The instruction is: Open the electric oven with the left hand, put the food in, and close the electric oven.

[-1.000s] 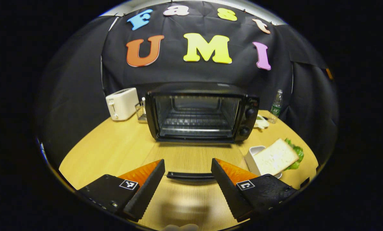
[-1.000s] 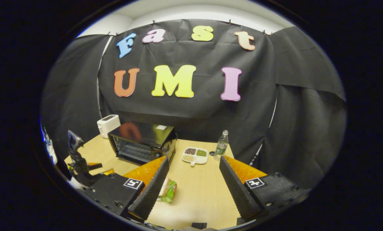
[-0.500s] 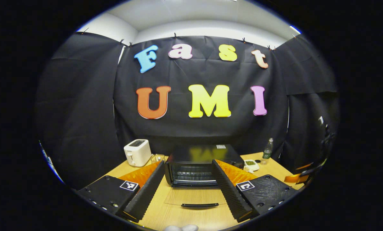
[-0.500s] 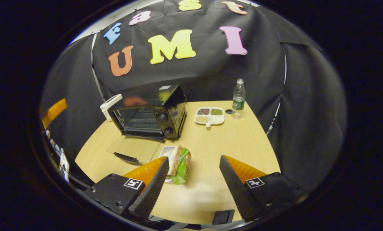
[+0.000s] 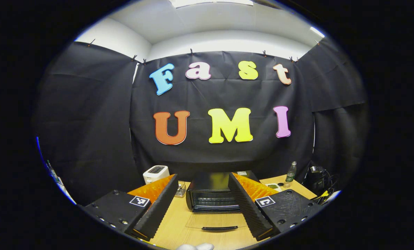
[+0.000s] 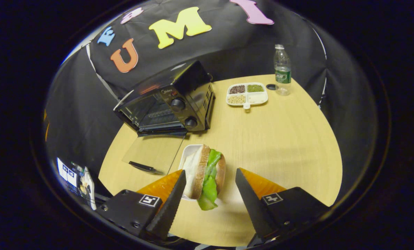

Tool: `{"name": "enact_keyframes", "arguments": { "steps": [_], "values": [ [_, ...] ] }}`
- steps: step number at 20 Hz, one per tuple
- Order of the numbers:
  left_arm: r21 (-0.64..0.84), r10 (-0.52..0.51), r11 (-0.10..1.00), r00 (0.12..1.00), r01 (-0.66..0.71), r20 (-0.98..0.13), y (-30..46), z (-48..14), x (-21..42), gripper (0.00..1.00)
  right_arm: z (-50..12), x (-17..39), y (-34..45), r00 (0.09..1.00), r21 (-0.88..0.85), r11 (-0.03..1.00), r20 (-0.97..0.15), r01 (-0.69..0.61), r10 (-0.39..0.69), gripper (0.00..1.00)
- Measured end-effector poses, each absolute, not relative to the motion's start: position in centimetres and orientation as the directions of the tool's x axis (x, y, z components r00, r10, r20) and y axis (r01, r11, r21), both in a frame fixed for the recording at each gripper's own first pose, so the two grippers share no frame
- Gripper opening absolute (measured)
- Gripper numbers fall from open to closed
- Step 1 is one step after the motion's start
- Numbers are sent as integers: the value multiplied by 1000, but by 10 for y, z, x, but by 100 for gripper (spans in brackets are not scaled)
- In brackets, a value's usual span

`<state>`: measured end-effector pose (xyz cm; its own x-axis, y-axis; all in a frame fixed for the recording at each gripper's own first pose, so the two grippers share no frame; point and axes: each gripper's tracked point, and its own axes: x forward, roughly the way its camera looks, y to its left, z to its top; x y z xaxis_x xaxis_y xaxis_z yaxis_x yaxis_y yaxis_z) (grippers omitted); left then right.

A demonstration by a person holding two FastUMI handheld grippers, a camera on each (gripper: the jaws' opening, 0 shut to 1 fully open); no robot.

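From my right gripper (image 6: 209, 208), fingers spread, I see the sandwich (image 6: 207, 175) on its white dish just before the oven (image 6: 168, 102), door (image 6: 154, 154) dropped flat (my left gripper (image 5: 202, 205), also spread, faces the oven (image 5: 215, 192) head-on).

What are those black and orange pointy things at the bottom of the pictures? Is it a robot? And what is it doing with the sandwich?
No robot: a person holds a two-finger grabber in each hand, and each carries a camera looking out along its fingers. In the left gripper view, the left gripper is open and empty, facing the little oven, whose glass door lies folded down on the table. In the right gripper view, the right gripper is open around a sandwich on a white dish, not squeezing it yet. Farther back stand a snack tray and a water bottle.
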<state>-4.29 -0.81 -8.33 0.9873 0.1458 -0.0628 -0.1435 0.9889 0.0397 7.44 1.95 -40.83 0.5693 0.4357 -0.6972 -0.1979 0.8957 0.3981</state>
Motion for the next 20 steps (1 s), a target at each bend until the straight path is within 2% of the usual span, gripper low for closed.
{"name": "enact_keyframes", "arguments": {
  "steps": [1,2,3,4,5,7,8,9,13,15,18,20],
  "values": [
    [40,151,988,986,-149,-64,-8,-83,-42,95,-413,77,24,550,417,889,-705,-191,448,80],
    [39,155,987,985,-153,-69,-9,-83,-43,95,-417,78,28,528,439,881,-712,-180,463,86],
    [38,161,987,985,-159,-67,-9,-81,-42,95,-421,78,31,504,463,871,-719,-168,479,75],
    [39,164,986,984,-161,-70,-9,-81,-41,95,-423,75,34,487,483,861,-720,-159,494,73],
    [41,168,985,983,-165,-73,-9,-82,-40,95,-423,76,37,476,507,849,-715,-151,512,77],
    [39,170,985,982,-168,-85,-10,-87,-40,95,-423,77,38,467,546,830,-708,-113,530,60],
    [39,170,985,982,-167,-89,-12,-87,-39,95,-422,77,40,461,567,817,-701,-103,544,59],
    [40,168,985,981,-165,-92,-12,-89,-37,95,-421,76,40,459,576,811,-696,-102,553,51],
    [33,159,987,981,-156,-107,-16,-93,-34,95,-417,74,43,450,597,797,-688,-95,569,36],
    [31,157,987,982,-155,-106,-13,-93,-34,95,-413,74,43,456,597,797,-687,-91,566,40],
    [28,151,988,983,-149,-103,-10,-91,-36,95,-395,76,46,485,585,803,-673,-113,559,35],
    [30,145,989,984,-143,-103,-7,-91,-37,95,-375,80,50,524,595,796,-646,-111,555,40]
  ]
}}
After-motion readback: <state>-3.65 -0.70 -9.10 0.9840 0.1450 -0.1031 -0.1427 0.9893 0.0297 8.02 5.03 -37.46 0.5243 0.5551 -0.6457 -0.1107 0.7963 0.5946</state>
